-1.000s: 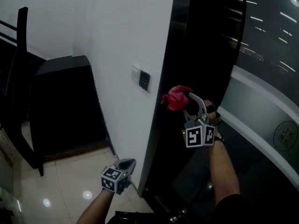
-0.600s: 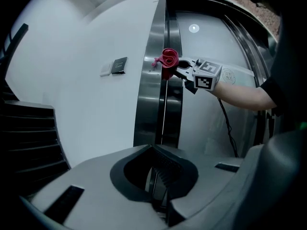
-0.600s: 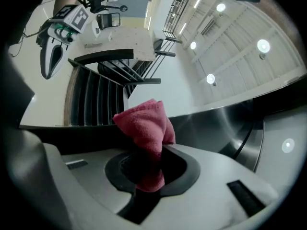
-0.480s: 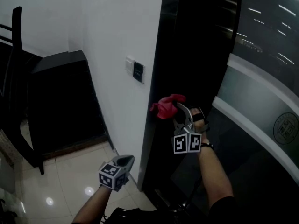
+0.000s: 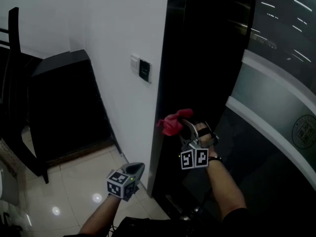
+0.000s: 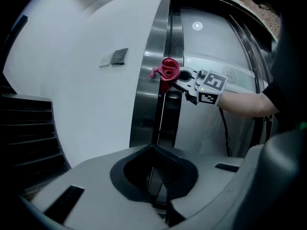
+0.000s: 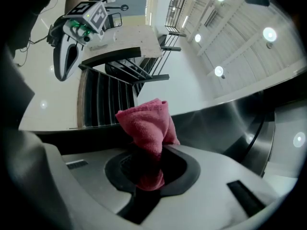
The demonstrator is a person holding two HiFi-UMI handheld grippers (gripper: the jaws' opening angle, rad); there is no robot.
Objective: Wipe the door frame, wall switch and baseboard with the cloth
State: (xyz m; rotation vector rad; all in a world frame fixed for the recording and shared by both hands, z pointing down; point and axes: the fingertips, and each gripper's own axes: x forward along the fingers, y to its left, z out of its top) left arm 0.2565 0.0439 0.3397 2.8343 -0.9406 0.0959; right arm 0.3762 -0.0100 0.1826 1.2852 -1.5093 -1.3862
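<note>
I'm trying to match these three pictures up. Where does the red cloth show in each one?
Head view: the cloth is near the centre, held by the right gripper against the door frame.
Left gripper view: upper middle, on the frame's shiny edge.
Right gripper view: centre, sticking up from between the jaws.
Shared landmark: the door frame, right beside the cloth.

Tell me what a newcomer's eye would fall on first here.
The red cloth, clamped in the right hand-held gripper, stands out against the dark door frame at centre. Left of it the wall switch sits on the white wall, and the left hand-held gripper hangs low, shut and empty.
</note>
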